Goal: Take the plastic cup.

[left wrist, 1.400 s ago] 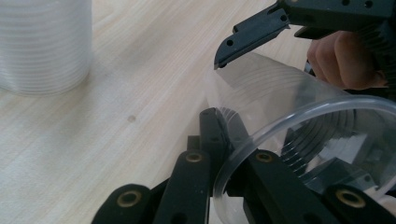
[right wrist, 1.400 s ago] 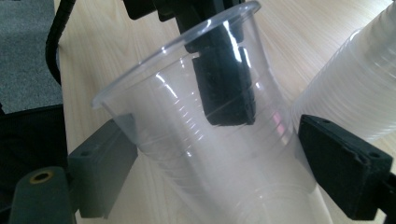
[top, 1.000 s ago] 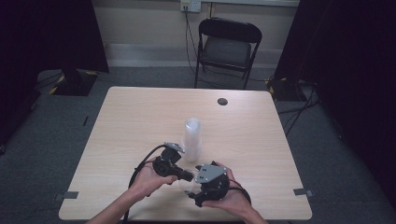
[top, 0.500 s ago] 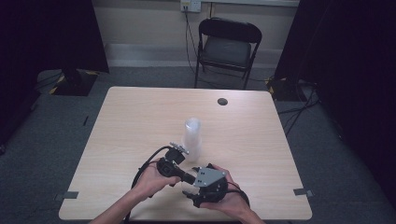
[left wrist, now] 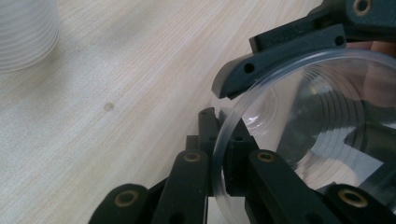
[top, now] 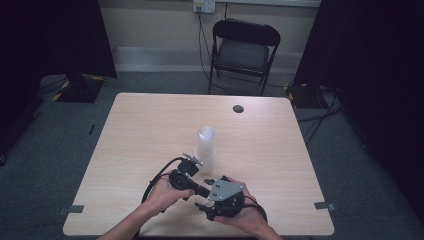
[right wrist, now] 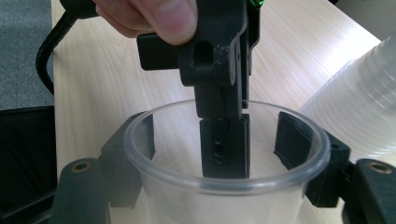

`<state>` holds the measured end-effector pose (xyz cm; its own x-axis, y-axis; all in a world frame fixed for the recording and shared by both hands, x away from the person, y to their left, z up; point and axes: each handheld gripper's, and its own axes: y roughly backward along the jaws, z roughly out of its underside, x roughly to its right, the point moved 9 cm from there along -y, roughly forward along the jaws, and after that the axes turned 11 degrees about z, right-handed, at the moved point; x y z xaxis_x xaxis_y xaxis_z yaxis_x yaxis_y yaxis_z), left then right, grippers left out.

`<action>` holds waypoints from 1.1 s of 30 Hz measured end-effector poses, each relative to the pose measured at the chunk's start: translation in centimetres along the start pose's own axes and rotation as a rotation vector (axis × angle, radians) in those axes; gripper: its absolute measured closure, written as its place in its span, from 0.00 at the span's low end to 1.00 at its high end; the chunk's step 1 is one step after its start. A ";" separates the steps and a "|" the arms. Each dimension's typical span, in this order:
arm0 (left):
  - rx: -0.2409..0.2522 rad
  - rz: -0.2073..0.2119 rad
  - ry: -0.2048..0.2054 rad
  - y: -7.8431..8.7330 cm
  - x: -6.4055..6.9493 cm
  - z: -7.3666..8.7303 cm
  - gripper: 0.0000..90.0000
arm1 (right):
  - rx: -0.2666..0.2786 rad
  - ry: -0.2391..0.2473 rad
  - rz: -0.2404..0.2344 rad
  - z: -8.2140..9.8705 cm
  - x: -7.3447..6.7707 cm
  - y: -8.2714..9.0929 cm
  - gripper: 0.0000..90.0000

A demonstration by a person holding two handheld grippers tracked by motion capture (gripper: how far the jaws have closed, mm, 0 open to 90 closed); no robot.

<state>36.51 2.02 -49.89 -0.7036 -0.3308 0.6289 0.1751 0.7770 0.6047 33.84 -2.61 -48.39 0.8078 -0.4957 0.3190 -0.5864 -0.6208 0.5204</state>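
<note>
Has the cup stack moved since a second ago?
No. The cup stack stands at the same spot on the table, same offset from the dark disc in the high view.

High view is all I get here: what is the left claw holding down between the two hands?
Observer: The left claw pinches the rim of a clear cup, one jaw inside the wall and one outside.
Operator: And the right claw?
Observer: The cup sits between the jaws of the right claw, which have just been closing. Its pads lie close to the wall on both sides, but I cannot tell if they press.
Operator: Anything in the cup?
Observer: Nothing but the left claw's inner jaw.
</note>
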 end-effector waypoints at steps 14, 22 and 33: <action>0.065 -0.053 -0.074 0.5 0.0 -0.7 0.93 | -0.001 -0.060 0.006 0.0 0.8 0.2 0.33; 0.105 -0.043 -0.082 0.9 0.3 -1.0 0.91 | 0.002 -0.072 0.018 -0.1 1.2 0.3 0.33; 0.126 -0.024 -0.101 1.7 0.6 -1.2 0.86 | 0.004 -0.086 0.033 -0.4 1.7 0.3 0.34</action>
<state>37.22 2.49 -47.89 -0.7734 -0.2990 0.5590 0.0744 0.8329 0.5484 35.04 -3.42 -47.41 0.7801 -0.5662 0.2661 -0.6128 -0.6059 0.5074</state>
